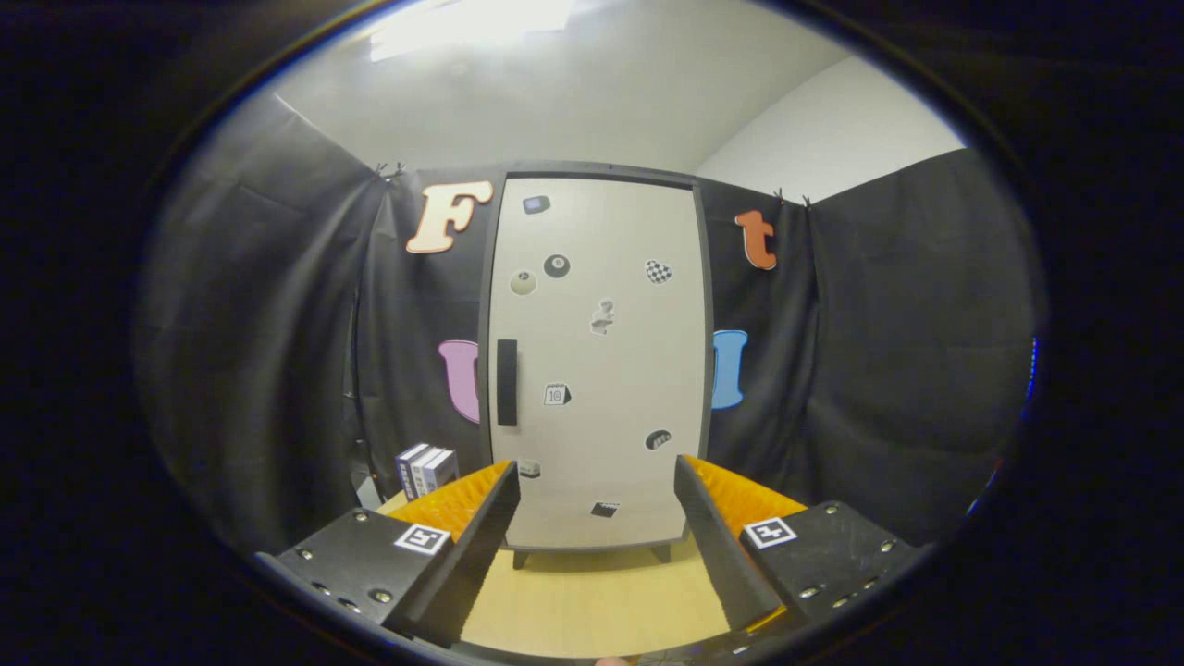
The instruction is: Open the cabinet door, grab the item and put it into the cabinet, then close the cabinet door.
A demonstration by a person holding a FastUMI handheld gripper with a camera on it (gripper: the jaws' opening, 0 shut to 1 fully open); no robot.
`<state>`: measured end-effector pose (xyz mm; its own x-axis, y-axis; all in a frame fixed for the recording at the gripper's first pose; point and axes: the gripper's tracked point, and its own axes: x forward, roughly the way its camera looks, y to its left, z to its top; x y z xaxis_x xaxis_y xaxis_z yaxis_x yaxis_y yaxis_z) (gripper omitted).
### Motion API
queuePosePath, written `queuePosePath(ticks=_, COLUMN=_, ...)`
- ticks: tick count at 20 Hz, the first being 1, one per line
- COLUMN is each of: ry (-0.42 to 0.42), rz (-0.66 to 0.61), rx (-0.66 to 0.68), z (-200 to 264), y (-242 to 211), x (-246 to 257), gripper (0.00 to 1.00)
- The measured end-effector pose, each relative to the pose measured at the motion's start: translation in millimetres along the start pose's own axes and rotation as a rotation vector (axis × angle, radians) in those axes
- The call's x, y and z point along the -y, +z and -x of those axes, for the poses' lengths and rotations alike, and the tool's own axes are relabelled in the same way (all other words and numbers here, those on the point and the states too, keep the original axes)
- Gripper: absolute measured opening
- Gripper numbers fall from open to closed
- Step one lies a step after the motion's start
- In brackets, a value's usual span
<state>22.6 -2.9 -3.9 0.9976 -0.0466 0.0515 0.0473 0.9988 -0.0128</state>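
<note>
Gripper view shows the cabinet door shut, handle at its left edge. A small box, likely the item, stands on the worktop beside the cabinet's left side, so stowing remains. The tool gapes wide, holding nothing, with bare worktop ahead.

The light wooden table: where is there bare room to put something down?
The light wooden table is bare between the open gripper fingers, from them up to the feet of the shut white cabinet. It is crowded at the cabinet's handle side, where small striped boxes stand against the black cloth wall.
</note>
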Motion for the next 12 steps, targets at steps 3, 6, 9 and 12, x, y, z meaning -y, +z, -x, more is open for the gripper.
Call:
queuePosePath(ticks=3, ry=0.006, rz=-0.008, rx=-0.009, z=-3.7, y=-1.6, x=-2.9, gripper=0.99)
queuePosePath(ticks=6, ry=0.009, rz=-0.005, rx=-0.023, z=-4.7, y=-5.1, x=-3.1, gripper=0.99)
queuePosePath(ticks=9, ry=0.012, rz=-0.004, rx=-0.012, z=-5.0, y=-1.5, x=-2.5, gripper=0.99)
queuePosePath(ticks=12, ry=0.005, rz=-0.017, rx=-0.023, z=-4.6, y=-4.1, x=1.9, gripper=0.99)
